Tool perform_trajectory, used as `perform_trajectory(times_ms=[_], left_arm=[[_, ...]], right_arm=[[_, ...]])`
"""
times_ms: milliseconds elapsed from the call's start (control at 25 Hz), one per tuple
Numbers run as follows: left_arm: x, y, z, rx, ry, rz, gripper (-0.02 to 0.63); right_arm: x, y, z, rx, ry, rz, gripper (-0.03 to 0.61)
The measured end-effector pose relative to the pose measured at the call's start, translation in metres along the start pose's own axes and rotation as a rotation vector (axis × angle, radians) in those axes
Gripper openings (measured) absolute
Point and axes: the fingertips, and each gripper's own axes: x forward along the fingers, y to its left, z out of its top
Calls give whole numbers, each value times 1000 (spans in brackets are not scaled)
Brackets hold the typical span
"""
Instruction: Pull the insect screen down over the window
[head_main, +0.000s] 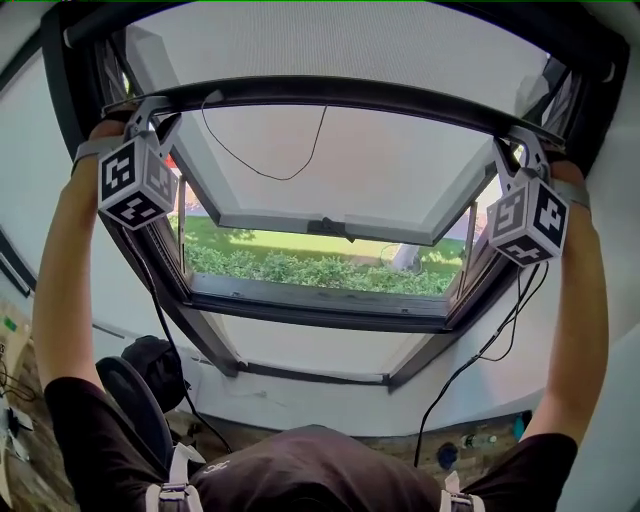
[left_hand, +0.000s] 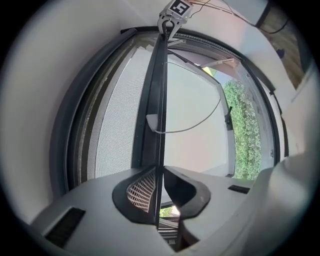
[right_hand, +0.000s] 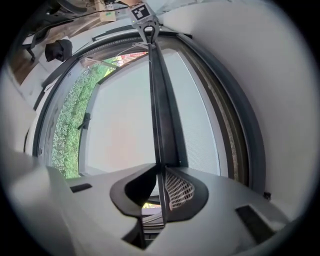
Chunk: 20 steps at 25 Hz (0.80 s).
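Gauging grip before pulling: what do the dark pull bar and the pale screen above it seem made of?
Dark pull bar: rigid, smooth semi-matte, probably painted metal or plastic; crisp edges, soft highlight.
Pale screen: fine woven mesh, likely fibreglass; tiny grid texture, translucent.

No readable text or numbers. Left tool cube (head_main: 135, 182) and right tool cube (head_main: 530, 220) bear only black-and-white square markers.

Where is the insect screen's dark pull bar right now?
In the head view the pull bar spans the top of the window, clamped by the left gripper and right gripper at its ends, above the open sash.
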Motion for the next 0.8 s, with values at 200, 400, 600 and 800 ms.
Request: perform_trajectory(times_ms=[200, 400, 600, 800], left_arm=[[2, -16, -6, 5, 17, -17, 66], [1, -39, -3, -3, 6, -60, 66], [2, -67, -3, -11, 3, -95, 51], [1, -91, -5, -15, 0, -113, 49]], right_arm=[[-2, 12, 1, 19, -5, 23, 54], [-2, 36, -2, 27, 0, 81, 41], [-3, 66, -5, -3, 14, 110, 35], [-7, 90, -8, -43, 42, 127, 34]])
